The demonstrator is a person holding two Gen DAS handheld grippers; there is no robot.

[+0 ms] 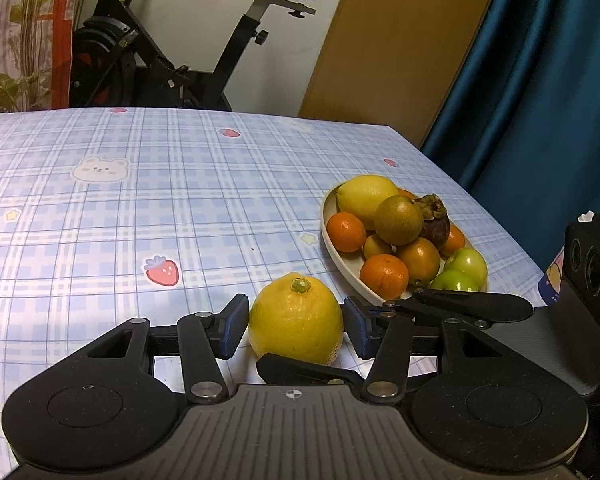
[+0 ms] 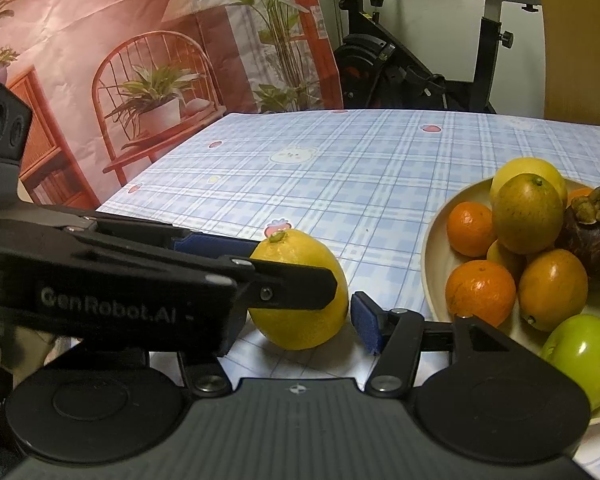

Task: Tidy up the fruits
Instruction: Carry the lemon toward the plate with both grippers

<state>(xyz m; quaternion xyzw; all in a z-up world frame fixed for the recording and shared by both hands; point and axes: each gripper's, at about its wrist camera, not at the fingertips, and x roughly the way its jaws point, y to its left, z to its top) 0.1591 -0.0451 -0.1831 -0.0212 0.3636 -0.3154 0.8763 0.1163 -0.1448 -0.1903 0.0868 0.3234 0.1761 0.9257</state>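
Observation:
A yellow lemon (image 1: 296, 318) stands on the checked tablecloth, stem end up, also in the right wrist view (image 2: 300, 292). My left gripper (image 1: 296, 326) is open with its blue pads either side of the lemon, small gaps showing. My right gripper (image 2: 300, 320) is open around the same lemon from the near side; its left finger is hidden behind the left gripper's body (image 2: 140, 280). A cream plate (image 1: 340, 258) to the right holds a second lemon (image 1: 366, 198), oranges, green fruits and a dark mangosteen (image 1: 434, 220). The plate (image 2: 436, 264) also shows in the right wrist view.
The right gripper's body (image 1: 592, 280) sits at the right edge, near the plate. An exercise bike (image 1: 172, 60) stands beyond the table's far edge. A blue curtain (image 1: 540, 80) hangs at the right. A printed backdrop (image 2: 140, 60) hangs on the left.

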